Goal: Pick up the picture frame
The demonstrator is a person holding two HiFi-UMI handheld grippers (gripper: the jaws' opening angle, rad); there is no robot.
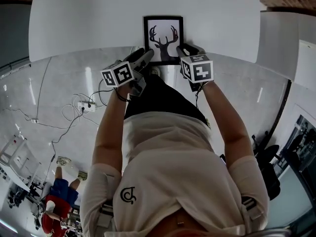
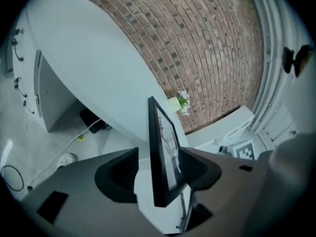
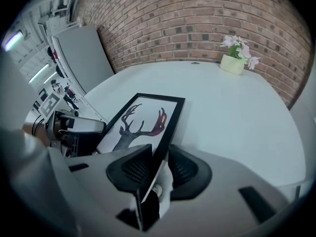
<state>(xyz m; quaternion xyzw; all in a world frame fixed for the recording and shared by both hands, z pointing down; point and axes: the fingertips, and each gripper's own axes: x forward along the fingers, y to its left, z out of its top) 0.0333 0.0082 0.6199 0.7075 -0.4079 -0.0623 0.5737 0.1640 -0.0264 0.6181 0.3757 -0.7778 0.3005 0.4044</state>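
While the picture frame [image 1: 163, 39] lies face up at the near edge of the white worktop [image 1: 89, 19], with its lower rim toward the person, both claws stand at that rim.

Left claw [image 2: 160, 154]: at the frame's lower left corner. The jaws are spread wide with the black moulding standing between them. The outer pad is clear of it, so no grip is made on this side.

Frame: a thin black moulding round a stag print, likely glazed. It is judged light and stiff, but slippery on the face and fragile at the glass and corners. Hold belongs on the moulding, not the pane.

Right claw [image 3: 159, 149]: at the lower right corner. The jaws are closed on the moulding, one pad over the face and one under the back. A single corner hold would let the frame twist, so the left side wants closing before any lift.
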